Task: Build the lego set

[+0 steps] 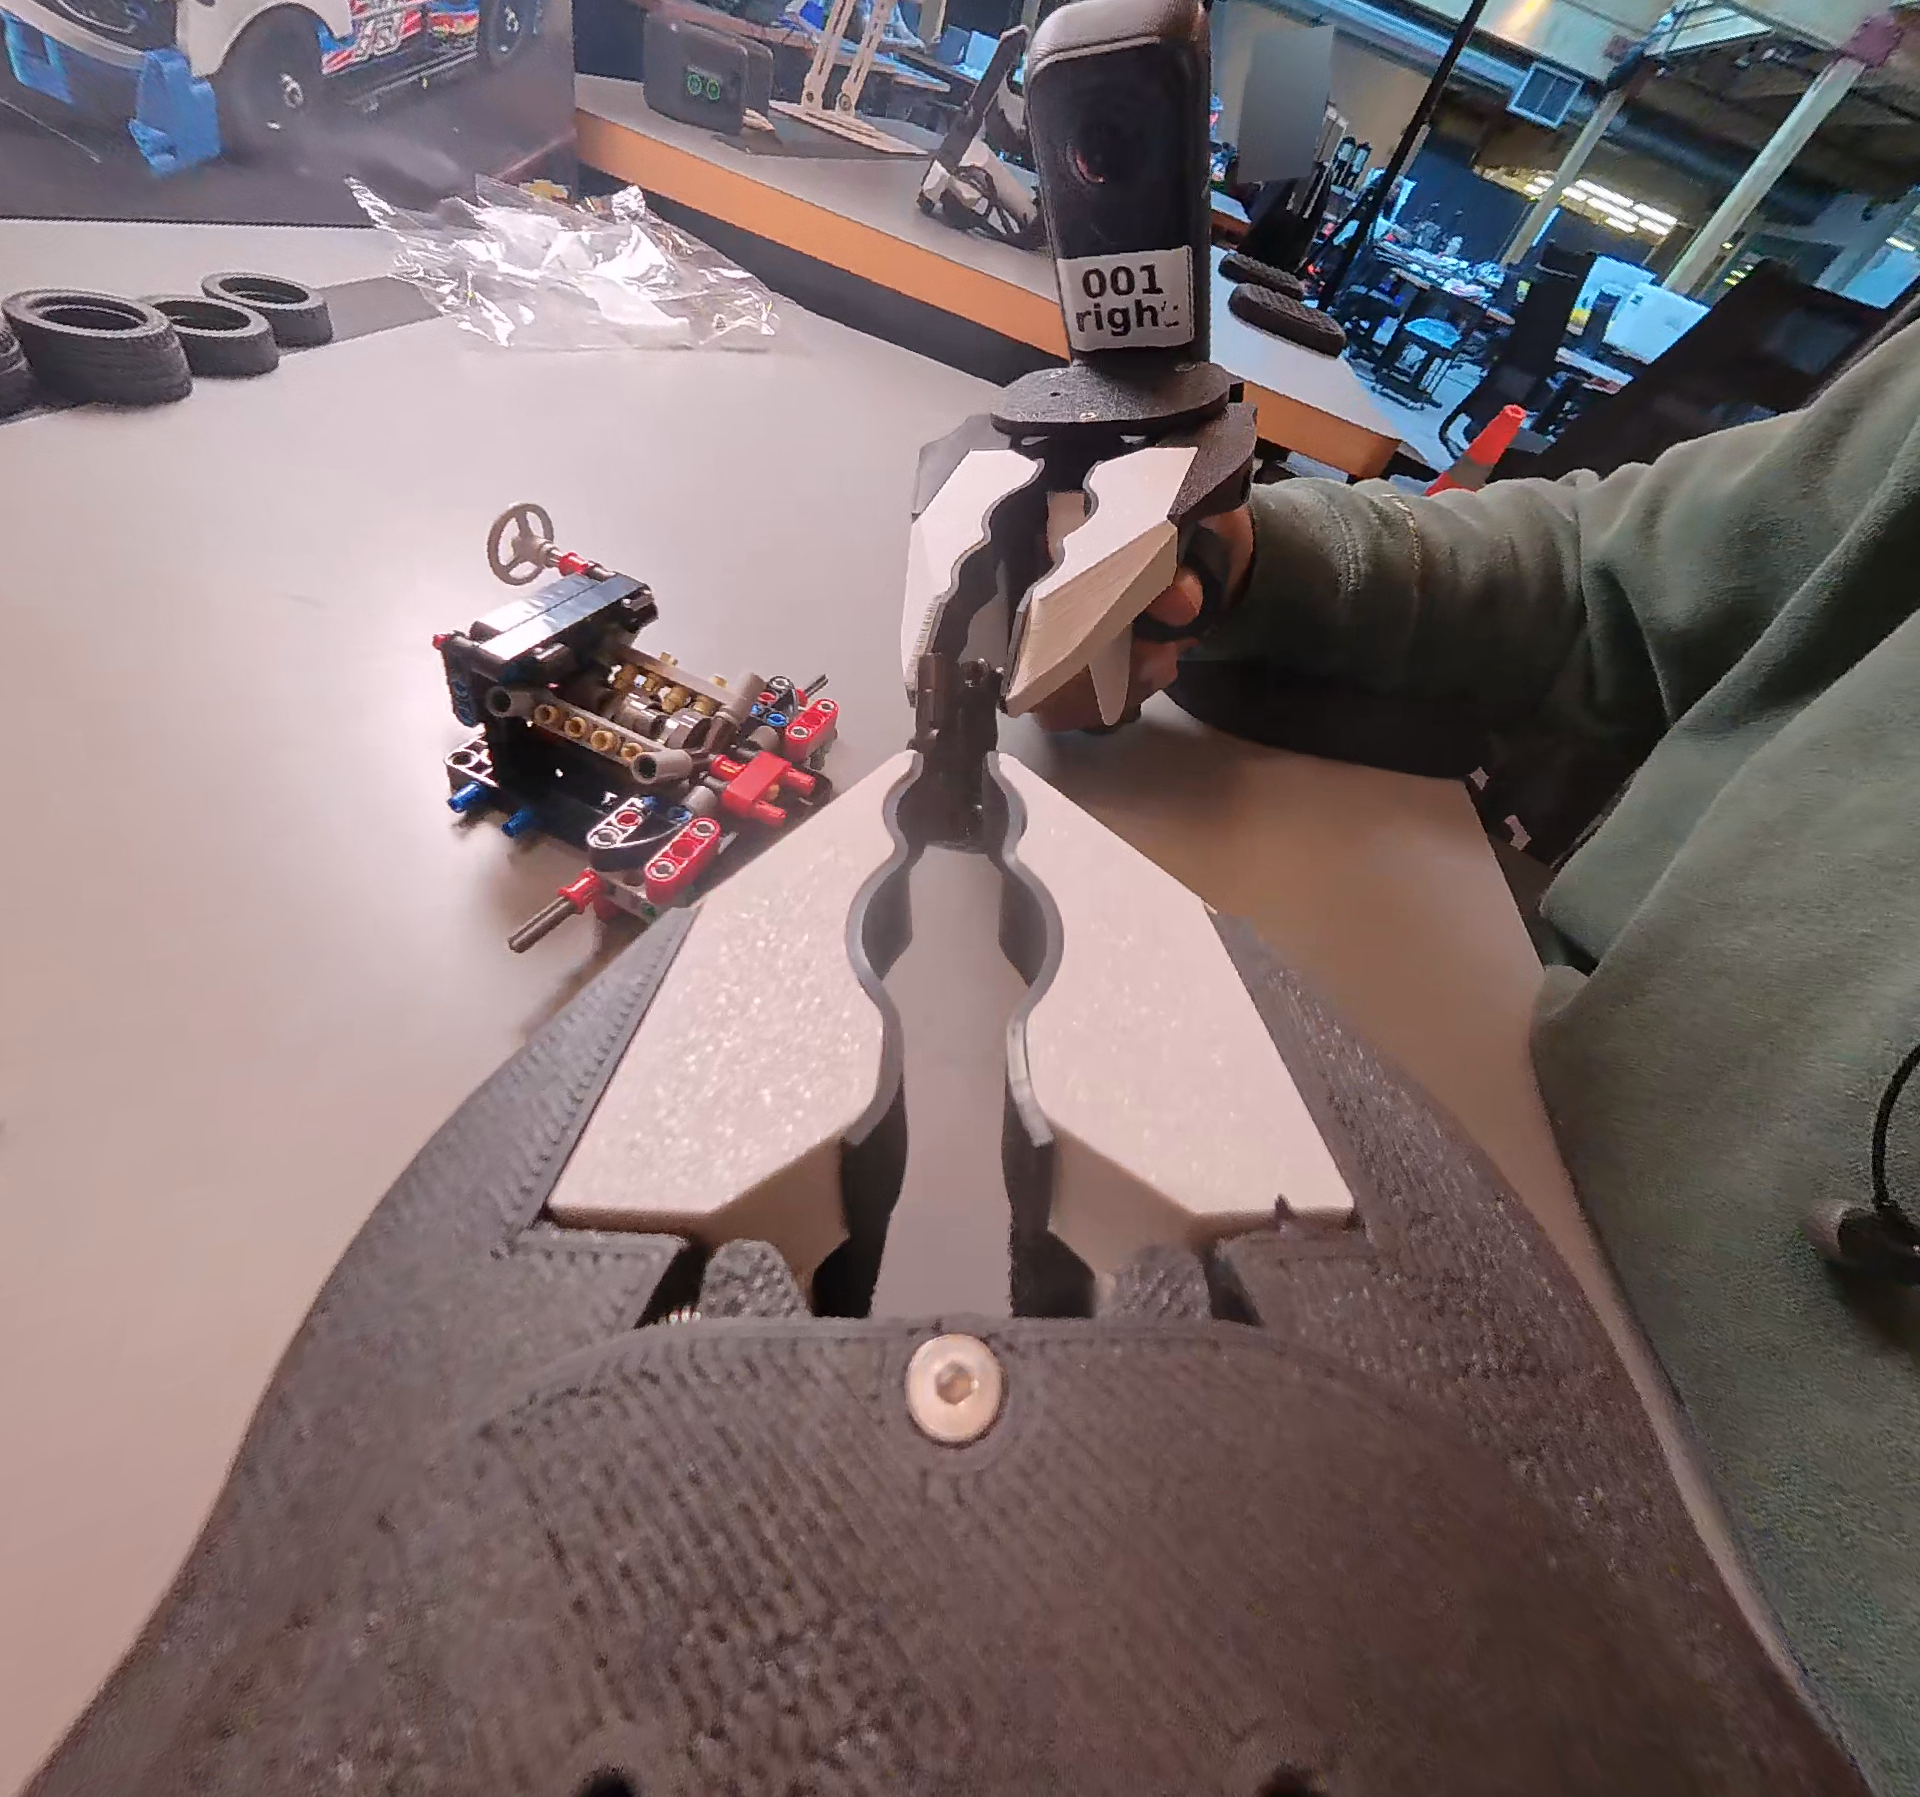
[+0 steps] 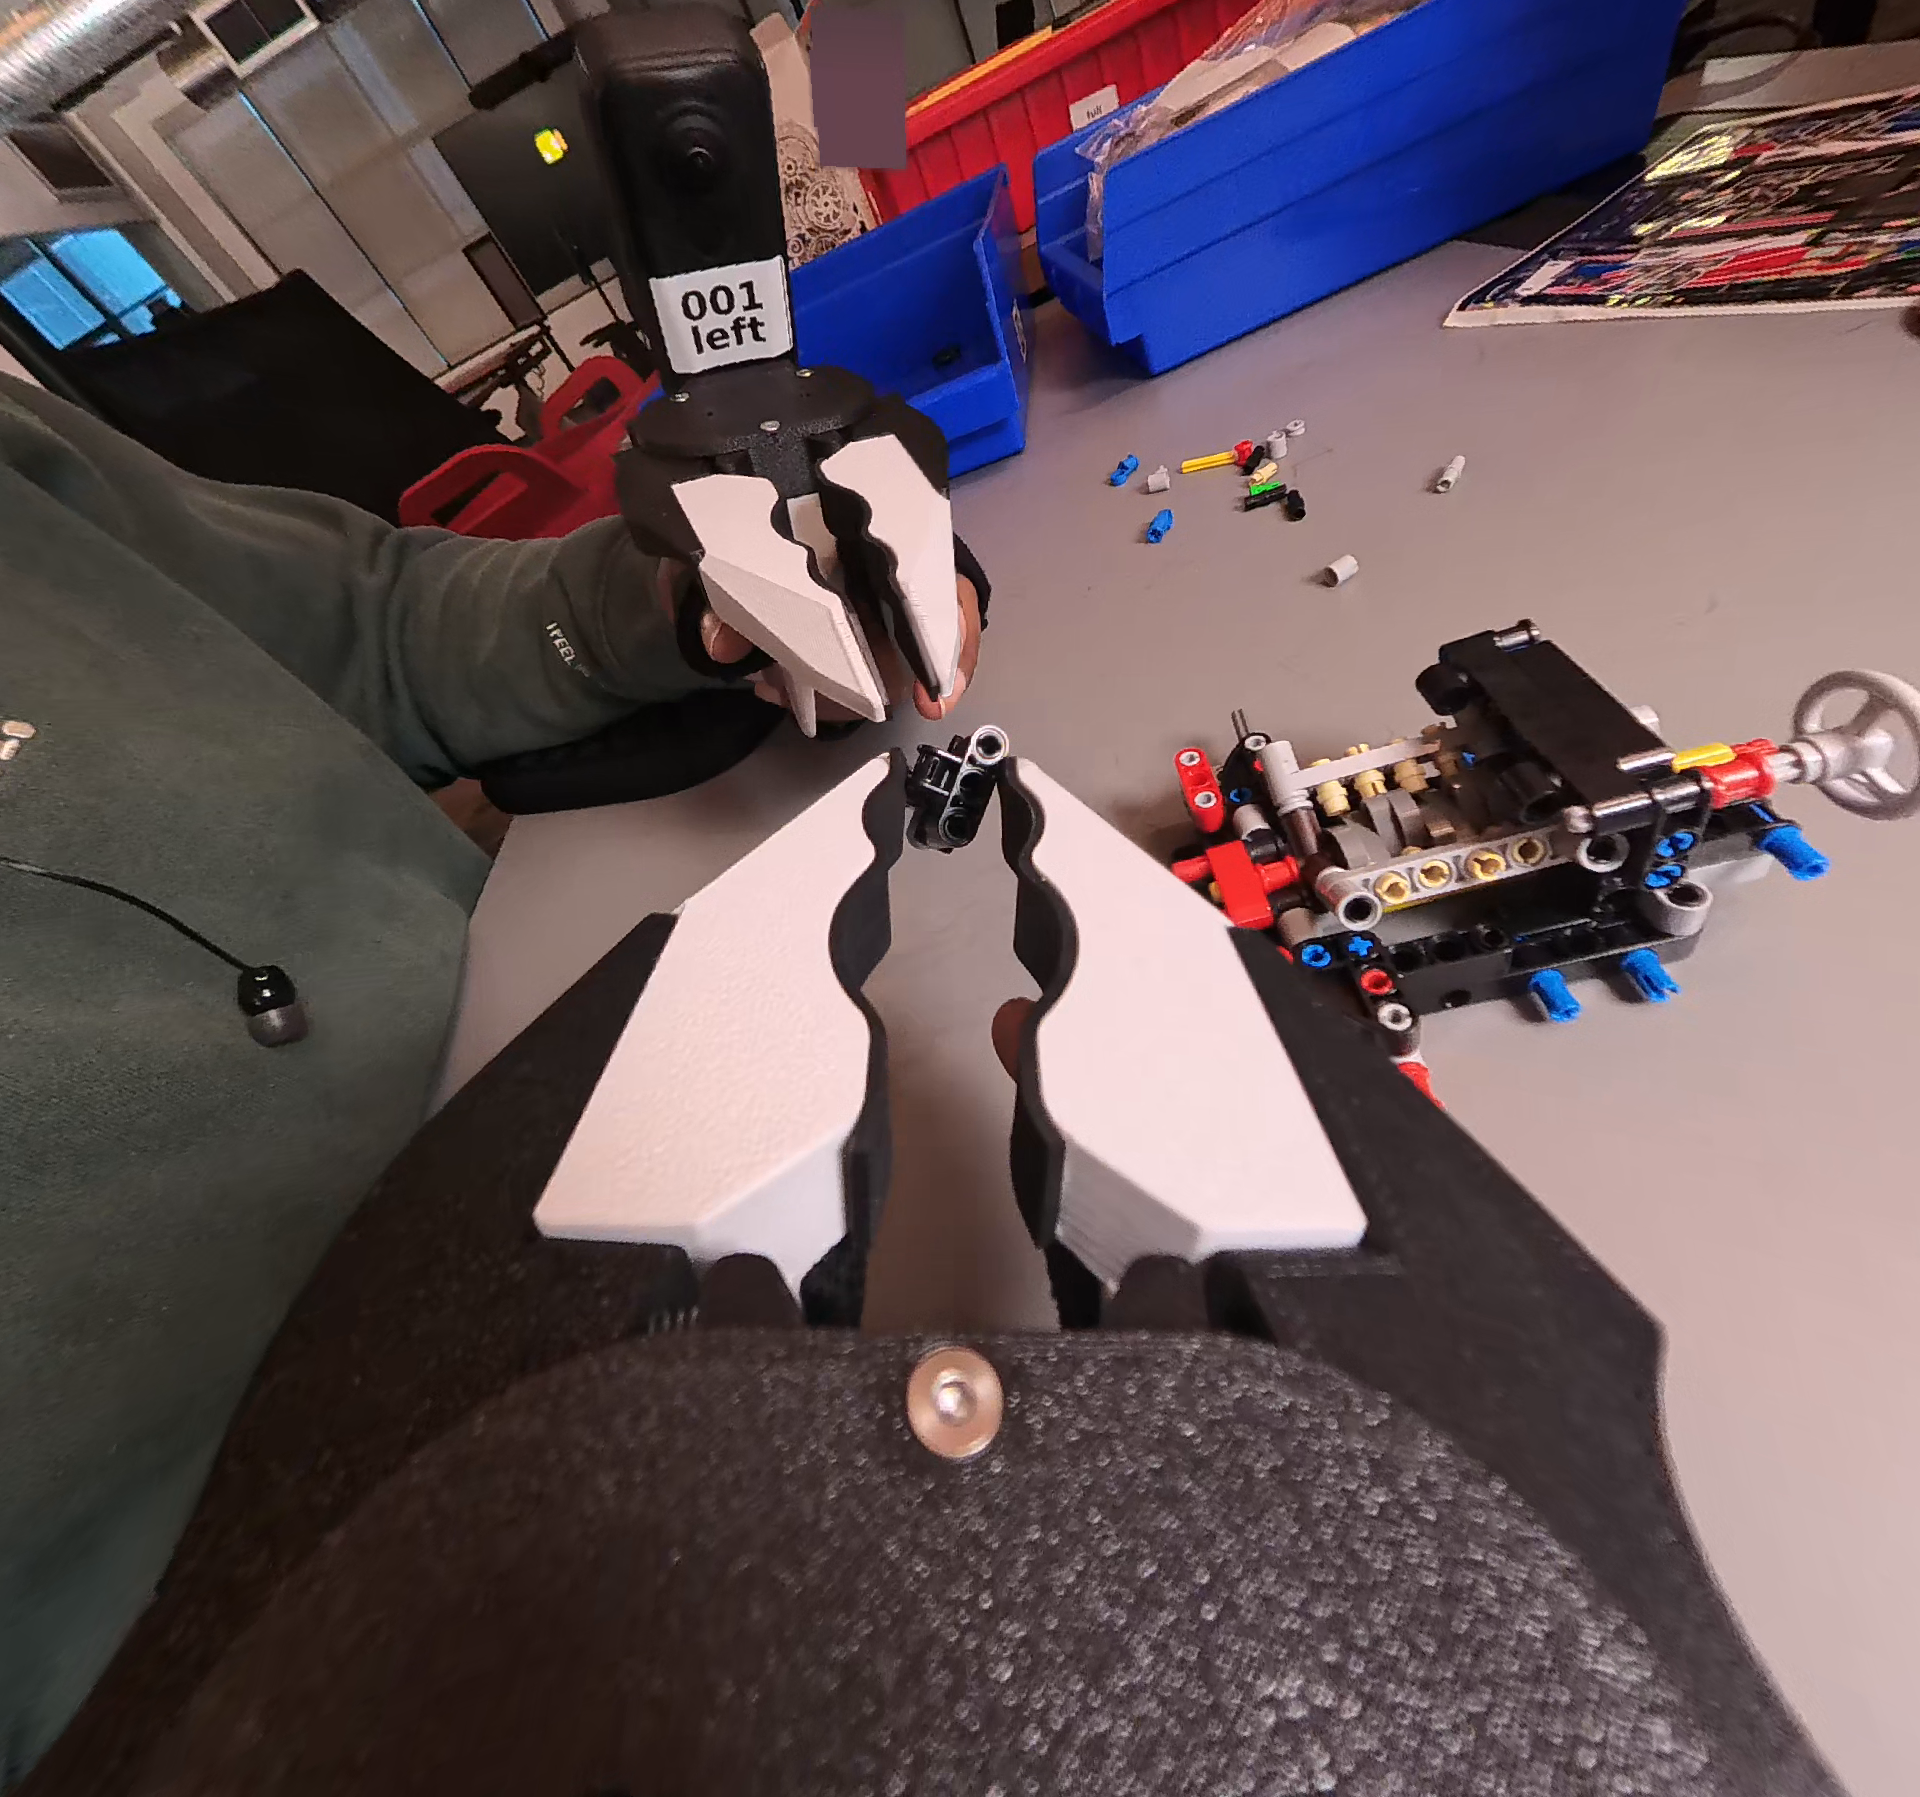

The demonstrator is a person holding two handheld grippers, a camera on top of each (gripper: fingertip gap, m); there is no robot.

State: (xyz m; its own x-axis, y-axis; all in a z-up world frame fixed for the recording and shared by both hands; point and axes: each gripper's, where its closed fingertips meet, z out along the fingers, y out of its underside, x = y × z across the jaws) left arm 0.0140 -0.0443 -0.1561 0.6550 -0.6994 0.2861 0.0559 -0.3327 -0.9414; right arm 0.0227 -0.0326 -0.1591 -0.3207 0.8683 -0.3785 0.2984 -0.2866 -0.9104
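Half-built lego chassis (image 2: 1496, 843) upright on table (image 2: 1558, 1228)

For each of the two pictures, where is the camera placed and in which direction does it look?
Left wrist view: sits on the left tool, faces across the grey table toward the right tool; a green sleeve shows.
Right wrist view: sits on the right tool, faces toward the left tool and the blue bins; a green sleeve shows too.
Shared: the small black piece at the tool tips and the half-built model.
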